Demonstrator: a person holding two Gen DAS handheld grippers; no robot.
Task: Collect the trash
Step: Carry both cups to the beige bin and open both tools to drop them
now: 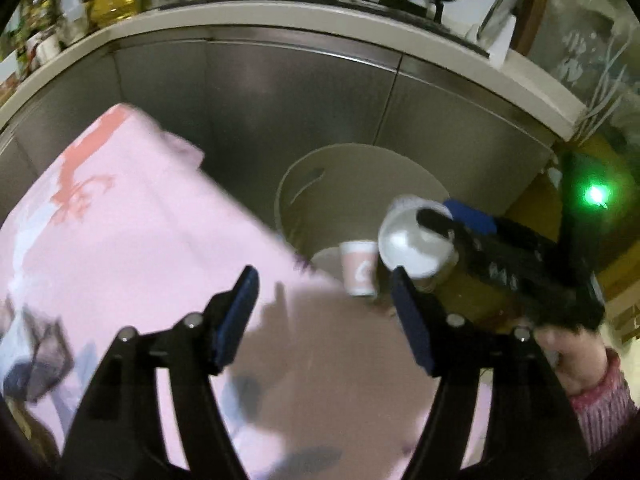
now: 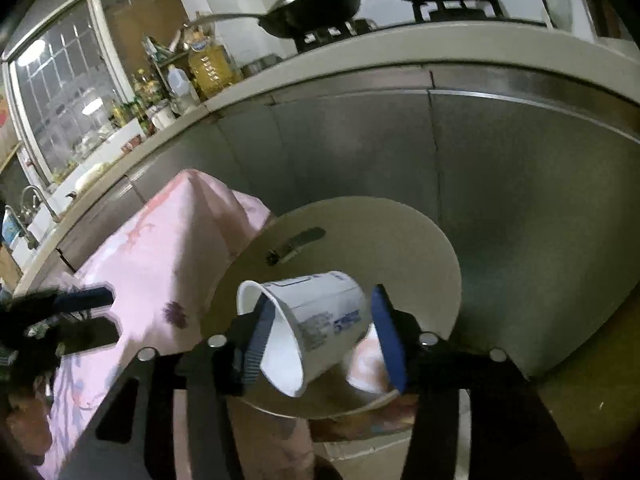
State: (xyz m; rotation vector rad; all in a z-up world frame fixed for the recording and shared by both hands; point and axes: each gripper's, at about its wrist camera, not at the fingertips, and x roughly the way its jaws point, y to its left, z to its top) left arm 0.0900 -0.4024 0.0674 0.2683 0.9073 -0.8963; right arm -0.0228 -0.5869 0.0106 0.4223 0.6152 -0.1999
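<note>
My right gripper is over the round cream trash bin, its jaws apart. A white paper cup with blue print lies tilted between them, its rim over the left finger; the right pad stands just clear of it. A pink paper cup lies inside the bin. In the left wrist view the white cup hangs on the right gripper above the bin, with the pink cup below. My left gripper is open and empty above the pink tablecloth.
A steel cabinet front runs under a white counter behind the bin. Pans on a stove and bottles stand on the counter. The cloth-covered table is left of the bin. Brown floor lies to its right.
</note>
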